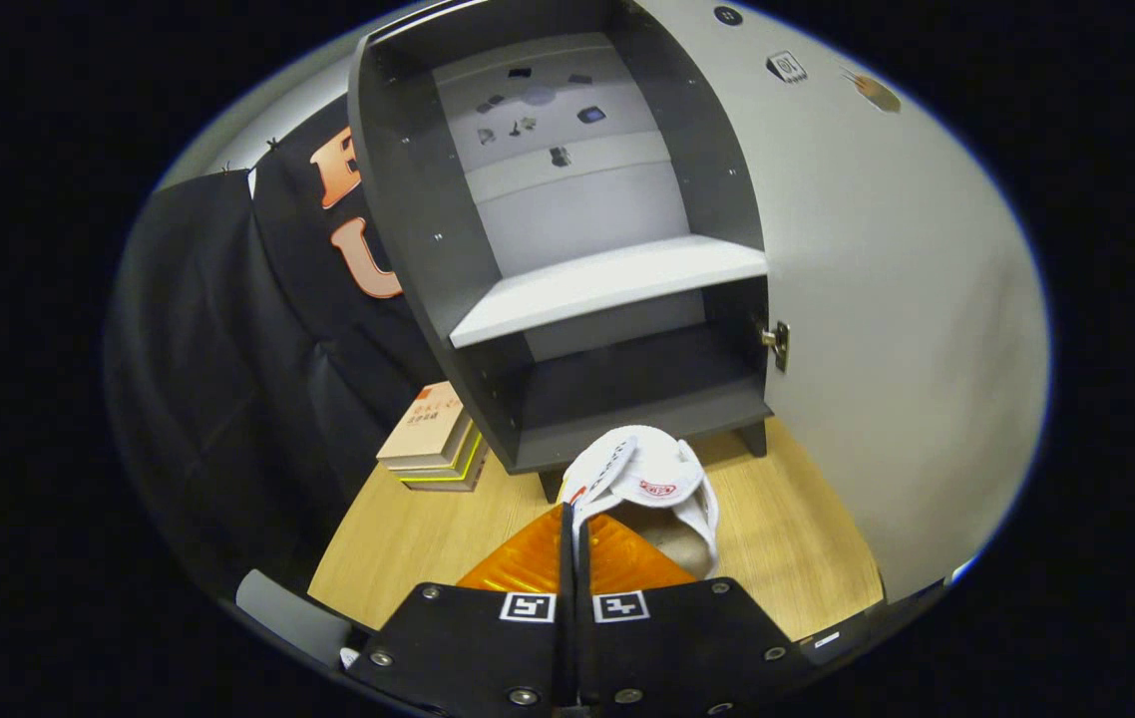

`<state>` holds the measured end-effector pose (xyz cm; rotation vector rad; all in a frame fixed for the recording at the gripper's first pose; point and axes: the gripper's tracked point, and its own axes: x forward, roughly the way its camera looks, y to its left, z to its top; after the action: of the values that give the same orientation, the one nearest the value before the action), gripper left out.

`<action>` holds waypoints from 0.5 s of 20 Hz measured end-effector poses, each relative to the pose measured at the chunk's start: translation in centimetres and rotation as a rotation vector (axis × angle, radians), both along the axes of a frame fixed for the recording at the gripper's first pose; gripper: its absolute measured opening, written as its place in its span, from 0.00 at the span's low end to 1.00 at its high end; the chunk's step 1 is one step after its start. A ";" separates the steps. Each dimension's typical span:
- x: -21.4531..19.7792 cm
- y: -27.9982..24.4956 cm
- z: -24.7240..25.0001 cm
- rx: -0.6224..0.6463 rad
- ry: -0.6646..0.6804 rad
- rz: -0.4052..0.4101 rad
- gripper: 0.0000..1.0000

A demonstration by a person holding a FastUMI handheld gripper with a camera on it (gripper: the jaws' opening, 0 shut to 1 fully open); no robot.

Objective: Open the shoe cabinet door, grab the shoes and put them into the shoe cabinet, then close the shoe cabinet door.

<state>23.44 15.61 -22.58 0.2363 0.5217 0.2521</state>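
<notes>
The hand-held gripper [572,519] has its fingers pressed together, clamped on the edge of a white shoe [652,484], which hangs just ahead of them over the desk [398,538]. The shoe is a light slipper-like one with a red mark on its upper; its opening faces down toward the fingers. Directly beyond the shoe stands the cabinet [398,199], dark grey, on short feet. Its door [887,299] is swung wide open to the right, held by a metal hinge [777,344] at the lower compartment. A pale shelf [607,284] splits the inside in two; both compartments look bare, and the shoe sits just in front of the lower one's front edge. Left of the cabinet, a small stack of books [433,439] lies on the desk, touching or nearly touching the cabinet's side.
</notes>
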 end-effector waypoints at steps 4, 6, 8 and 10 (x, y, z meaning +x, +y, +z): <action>2.7 0.0 6.7 0.005 -0.121 0.022 0.00; 4.7 0.0 9.0 -0.011 -0.164 0.038 0.00; 7.0 0.0 10.8 -0.023 -0.198 0.049 0.00; 10.0 0.0 12.0 -0.045 -0.228 0.063 0.00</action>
<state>33.42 15.65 -10.60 0.1447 0.3089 0.3236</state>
